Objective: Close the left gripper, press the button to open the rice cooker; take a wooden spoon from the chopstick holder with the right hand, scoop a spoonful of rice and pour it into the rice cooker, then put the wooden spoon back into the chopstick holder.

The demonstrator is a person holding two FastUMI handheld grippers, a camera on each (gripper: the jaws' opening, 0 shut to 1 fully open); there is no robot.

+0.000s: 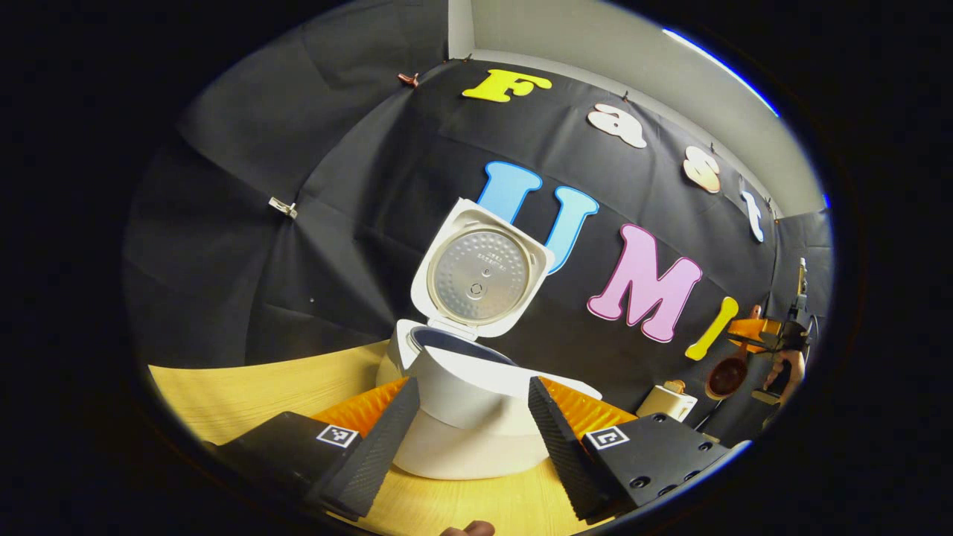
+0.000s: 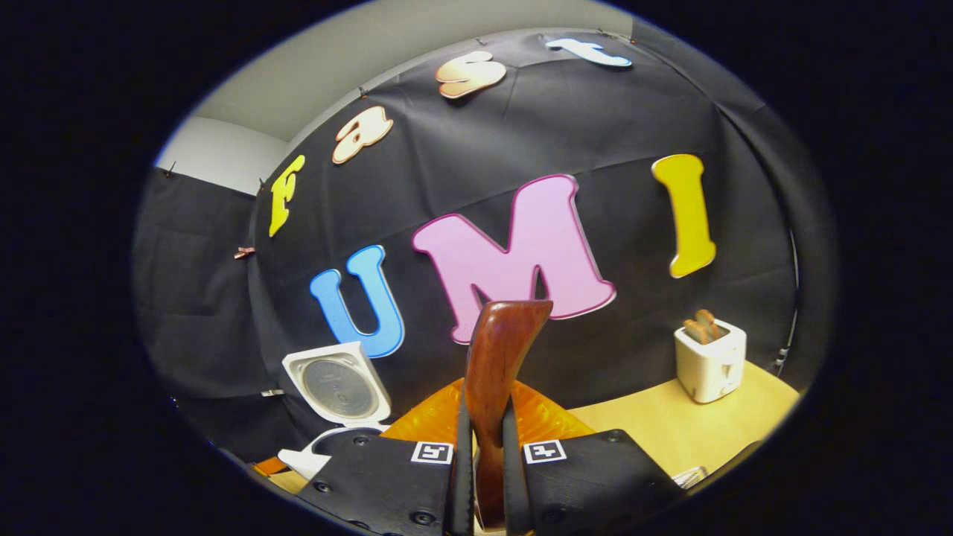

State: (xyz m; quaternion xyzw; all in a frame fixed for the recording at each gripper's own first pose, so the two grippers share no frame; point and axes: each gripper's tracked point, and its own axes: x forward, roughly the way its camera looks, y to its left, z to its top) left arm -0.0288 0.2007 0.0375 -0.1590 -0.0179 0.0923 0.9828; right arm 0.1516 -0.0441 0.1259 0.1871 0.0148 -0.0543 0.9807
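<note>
Round ribbed lid [image 1: 480, 272] up, gripper [image 2: 484, 476] gripping seemingly wooden spoon [image 2: 500, 357]

Rice cooker [image 1: 461, 417] sits just ahead of the left gripper [image 1: 467, 439], body between its spread fingers. Cooker lid [image 1: 480, 272] stands upright at the back, so pot mouth is open from above and front; lid blocks approach from behind. Bare table [image 1: 246, 387] to the cooker's left gives free room. In right gripper view, toaster [image 2: 709, 359] stands on the table's far right by the wall, w/ open tabletop between it and the cooker.
</note>
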